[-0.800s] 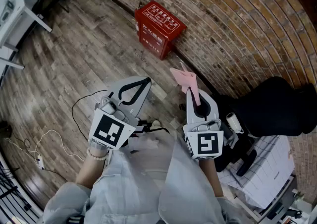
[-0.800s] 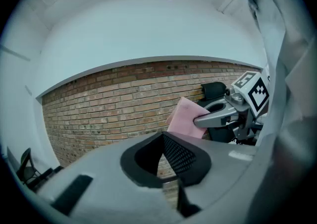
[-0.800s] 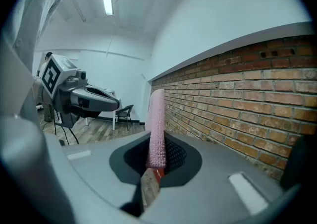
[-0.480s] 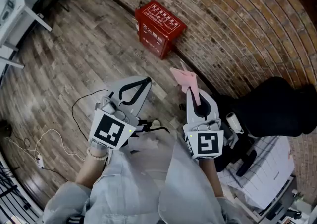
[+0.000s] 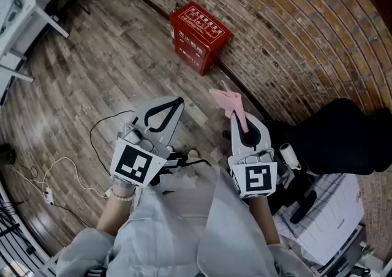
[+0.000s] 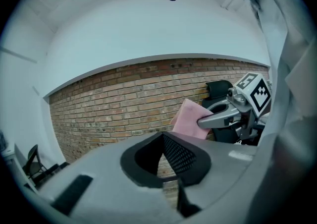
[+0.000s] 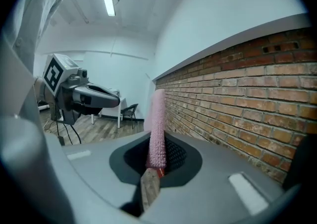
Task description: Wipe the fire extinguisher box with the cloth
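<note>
While my right claw pinches the pink cloth tight, my left claw is shut with nothing in it. The red fire extinguisher box sits by the brick wall, well apart from both claws. I should get close, bend down and press the cloth flat on its lid. A thin cable lies near my feet; a black thing, maybe a bag, sits at my right.
</note>
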`<state>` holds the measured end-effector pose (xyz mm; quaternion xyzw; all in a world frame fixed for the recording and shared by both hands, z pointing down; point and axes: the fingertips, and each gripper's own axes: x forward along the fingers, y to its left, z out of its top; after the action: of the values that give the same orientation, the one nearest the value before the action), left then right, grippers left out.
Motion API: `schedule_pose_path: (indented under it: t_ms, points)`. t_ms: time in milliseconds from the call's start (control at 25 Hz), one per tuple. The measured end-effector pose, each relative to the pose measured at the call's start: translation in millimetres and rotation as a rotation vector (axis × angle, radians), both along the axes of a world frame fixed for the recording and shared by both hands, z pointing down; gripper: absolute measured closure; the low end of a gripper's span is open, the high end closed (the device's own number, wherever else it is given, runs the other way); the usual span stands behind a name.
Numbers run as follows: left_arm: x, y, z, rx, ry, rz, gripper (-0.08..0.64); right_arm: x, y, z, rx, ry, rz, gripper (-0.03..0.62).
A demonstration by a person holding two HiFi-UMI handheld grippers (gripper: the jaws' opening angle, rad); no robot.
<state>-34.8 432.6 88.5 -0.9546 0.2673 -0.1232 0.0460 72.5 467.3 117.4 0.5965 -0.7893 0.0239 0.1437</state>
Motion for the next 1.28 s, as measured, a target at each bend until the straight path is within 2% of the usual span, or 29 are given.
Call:
schedule_pose_path:
  t_ms: [320,480,720,1040,1280]
  points:
    - [2.1,7.5,14.6,-0.018,-0.024,-0.045,0.563,21.5,1.4,10.3,-0.004,-0.012,-0.002,0.575]
    - [4.0,-14.8,13.9,-0.004,-0.029,-0.039,0.563,23.7,-18.0,15.0,-0.006,-0.022,0.007,0.575]
    - [6.5,-93.4,24.5,-0.007,-0.037,0.015,0.563,24.6,-95.6,23.4,-0.019,-0.039,0.076,0.575]
    - [3.8,-219.9,13.3,0.001,-0.025,0.074,0.563,15.8,-220.8,3.0,0.001,-0.023,0.121,0.575]
    - [-3.1,-287.8,11.5,-0.003,-0.025,0.107,0.563,8.8,-284.1,0.4,-0.013,-0.018,0.17,0.575]
